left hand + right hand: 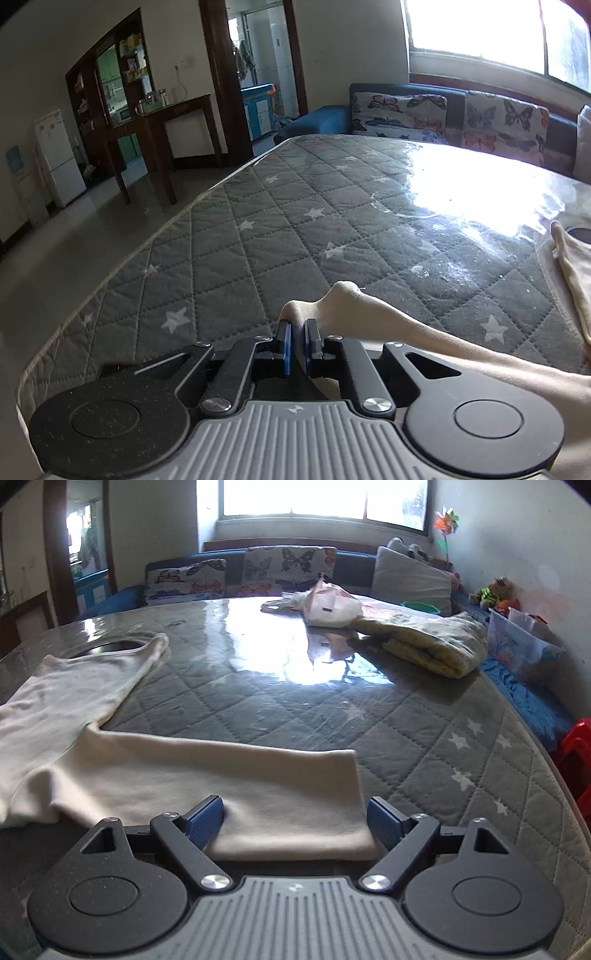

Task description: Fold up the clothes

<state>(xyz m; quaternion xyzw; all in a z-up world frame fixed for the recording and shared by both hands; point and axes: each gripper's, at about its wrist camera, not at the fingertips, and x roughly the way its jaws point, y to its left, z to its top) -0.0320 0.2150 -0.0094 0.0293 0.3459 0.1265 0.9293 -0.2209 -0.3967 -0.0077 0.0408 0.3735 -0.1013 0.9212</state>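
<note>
Left tongs [298, 334] are pinched nearly closed on a bunched fold of the cream shirt [424, 343], the soft knit rising in a small peak just past the blue ribbed pads. From there the cloth trails off to the right across the mattress [258, 236].

Right tongs [295, 821] stand wide, one blue pad on each side of the shirt's [184, 779] long sleeve end, which lies flat between them; the pads do not press it. That sleeve is a smooth, straight-edged rectangle stretching toward the right, while the body spreads away to the left, its rounded neckline [122, 646] at the far end.

Underneath, the mattress is grey, quilted in diamonds, dotted with white stars and covered by glossy clear plastic that glares under the window [321, 498]. Further back lie a folded yellowish blanket [428, 642] and a crumpled white bag [328, 605], well apart from the shirt. Butterfly-print cushions [288, 568] line the sofa behind.
</note>
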